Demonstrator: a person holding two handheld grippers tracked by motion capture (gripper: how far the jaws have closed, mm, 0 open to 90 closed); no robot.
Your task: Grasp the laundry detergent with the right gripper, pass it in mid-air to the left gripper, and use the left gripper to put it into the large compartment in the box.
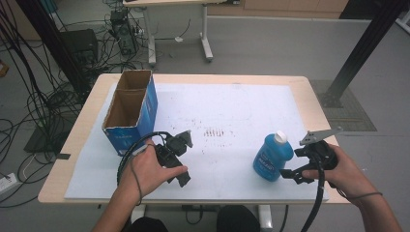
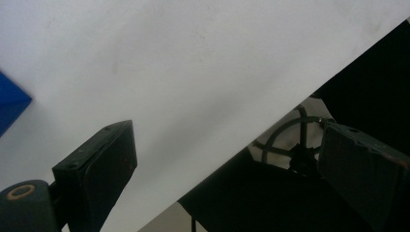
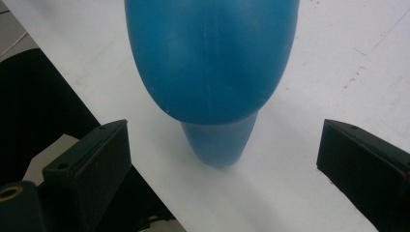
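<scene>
Gaping right claw [image 1: 296, 175] apparently just short of blue bottle [image 1: 272, 157].

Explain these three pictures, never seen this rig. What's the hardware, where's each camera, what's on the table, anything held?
There is no robot arm here: a person sits at a table and holds a two-jaw gripper in each hand. The high view looks down from above the person's side. It shows the left gripper near an open blue cardboard box, and the right gripper beside a blue bottle with a white cap. Both stand on a white sheet that covers the table.

The other two pictures come from cameras that ride on the grippers and look along their black jaws. The left gripper's jaws are open over the bare sheet near its edge. The right gripper's jaws are open with the bottle just ahead, not touching. Nothing is held.
</scene>
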